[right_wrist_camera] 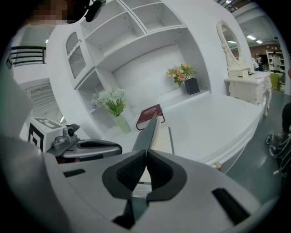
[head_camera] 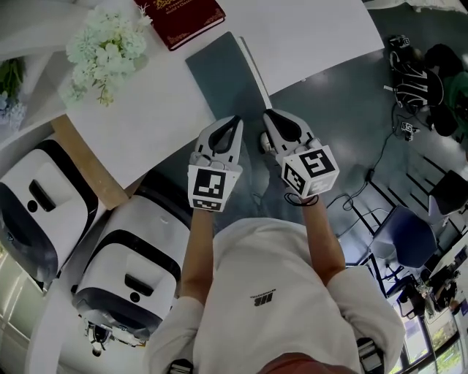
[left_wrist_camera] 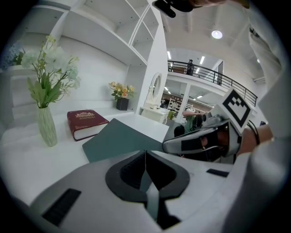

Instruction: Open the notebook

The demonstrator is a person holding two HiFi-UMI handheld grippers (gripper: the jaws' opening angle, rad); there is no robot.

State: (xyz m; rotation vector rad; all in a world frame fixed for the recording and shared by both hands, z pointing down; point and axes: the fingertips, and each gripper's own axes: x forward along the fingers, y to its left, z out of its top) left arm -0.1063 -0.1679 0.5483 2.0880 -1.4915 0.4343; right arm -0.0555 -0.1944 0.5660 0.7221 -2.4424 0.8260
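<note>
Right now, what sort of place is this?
Probably a furniture showroom or staged set inside a big hall: white desk with built-in shelves, a vanity with oval mirror, and a mezzanine railing beyond.

**No writing can be read**

The dark red book (head_camera: 179, 18) at the top of the head view bears gold cover print too small to read. The small dark logo (head_camera: 265, 297) on the white shirt (head_camera: 278, 329) is illegible. The cubes on the left gripper (head_camera: 234, 120) and right gripper (head_camera: 268, 115) carry only black-and-white square patterns.
</note>
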